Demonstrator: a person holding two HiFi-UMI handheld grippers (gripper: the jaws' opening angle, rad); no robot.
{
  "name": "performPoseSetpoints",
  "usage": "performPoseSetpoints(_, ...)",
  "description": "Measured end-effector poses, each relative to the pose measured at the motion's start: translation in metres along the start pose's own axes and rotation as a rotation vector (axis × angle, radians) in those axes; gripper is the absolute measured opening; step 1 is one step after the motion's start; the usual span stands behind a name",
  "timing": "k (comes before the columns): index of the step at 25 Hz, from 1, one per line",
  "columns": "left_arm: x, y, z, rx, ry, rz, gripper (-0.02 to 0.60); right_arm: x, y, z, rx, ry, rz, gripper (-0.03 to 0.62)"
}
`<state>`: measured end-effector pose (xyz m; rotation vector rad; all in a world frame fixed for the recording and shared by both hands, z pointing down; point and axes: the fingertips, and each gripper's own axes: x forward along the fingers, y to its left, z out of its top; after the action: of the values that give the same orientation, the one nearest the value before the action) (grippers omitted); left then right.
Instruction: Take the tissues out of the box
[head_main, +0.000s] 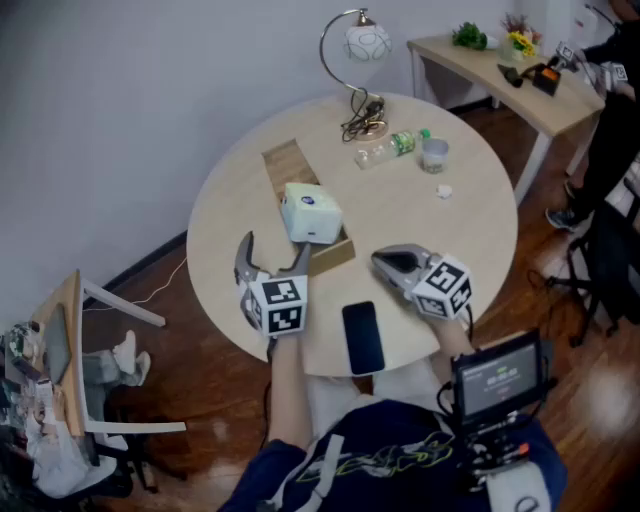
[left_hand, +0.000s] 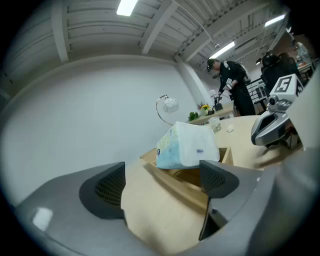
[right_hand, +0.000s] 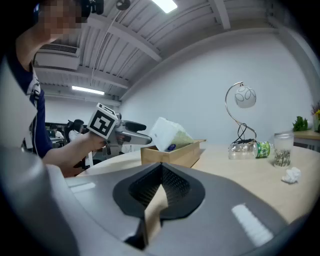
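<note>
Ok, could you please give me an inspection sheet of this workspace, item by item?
Surface: round wooden table.
Job's things: tissue pack tilted in the open wooden box.
Clutter: phone, lying bottle, cup, crumpled paper, lamp.
Grippers: left gripper open, fingers apart before the pack; right gripper shut, empty.
Cables: lamp cord coiled at the lamp's foot; thin cable on the floor.
Surroundings: side table, a person standing beside it.

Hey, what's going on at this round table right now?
A person holds a hand-held gripper in each hand over a round table. The left hand-held gripper, jaws wide open, points at the tissue pack sitting tilted in a wooden box; nothing is gripped yet. The right hand-held gripper is shut and empty, near a phone.
</note>
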<state>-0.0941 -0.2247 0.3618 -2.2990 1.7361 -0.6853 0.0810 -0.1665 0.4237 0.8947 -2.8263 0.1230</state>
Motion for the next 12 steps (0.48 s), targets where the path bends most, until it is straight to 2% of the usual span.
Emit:
performPoseSetpoints(3, -0.032, 0.033, 0.014, -0.047, -0.097, 0.144, 0.474, 0.001, 0.012, 0.004, 0.011, -0.02, 0.011, 0.0)
performPoseSetpoints(5, -0.035, 0.047, 0.02, -0.04, -0.127, 0.204, 0.474, 0.001, 0.014, 0.006, 0.011, -0.026, 0.016, 0.0)
performPoseSetpoints(9, 0.018, 0.033, -0.006, 0.083, 0.026, 0.106, 0.47, 0.0, 0.012, 0.008, 0.016, -0.041, 0.009, 0.0)
performPoseSetpoints(12, 0.032, 0.034, -0.013, 0.115, 0.058, 0.088, 0.469, 0.0, 0.011, 0.008, 0.021, -0.042, 0.009, 0.0)
